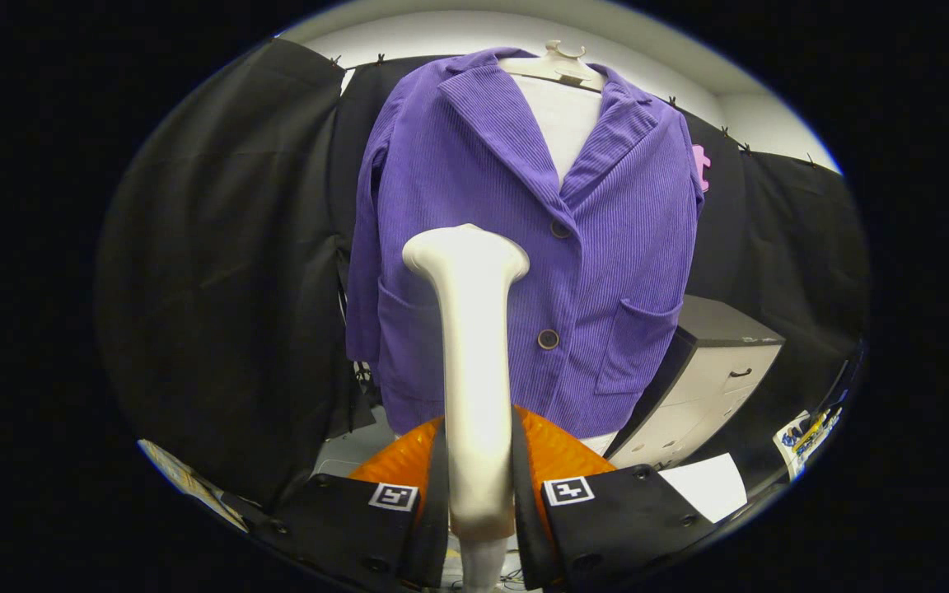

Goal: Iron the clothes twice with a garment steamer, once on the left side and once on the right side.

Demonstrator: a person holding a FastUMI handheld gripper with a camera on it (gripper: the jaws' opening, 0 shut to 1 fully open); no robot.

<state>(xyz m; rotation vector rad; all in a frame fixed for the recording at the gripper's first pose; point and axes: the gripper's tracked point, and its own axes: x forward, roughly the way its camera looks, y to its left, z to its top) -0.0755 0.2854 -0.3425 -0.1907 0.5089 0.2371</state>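
Note:
A purple corduroy jacket (516, 239) hangs on a white mannequin torso (561, 115) straight ahead, buttoned, with two patch pockets. My gripper (479, 478) is shut on the white garment steamer (470, 346), both fingers pressing its handle. The steamer stands upright between the fingers, and its head (465, 251) points at the jacket's left half, above the left pocket. I cannot tell whether the head touches the cloth.
A white drawer cabinet with a dark top (713, 371) stands to the right behind the jacket. Black cloth walls (219, 288) close in on both sides. A white sheet (709, 486) and small coloured items (808, 436) lie low on the right.

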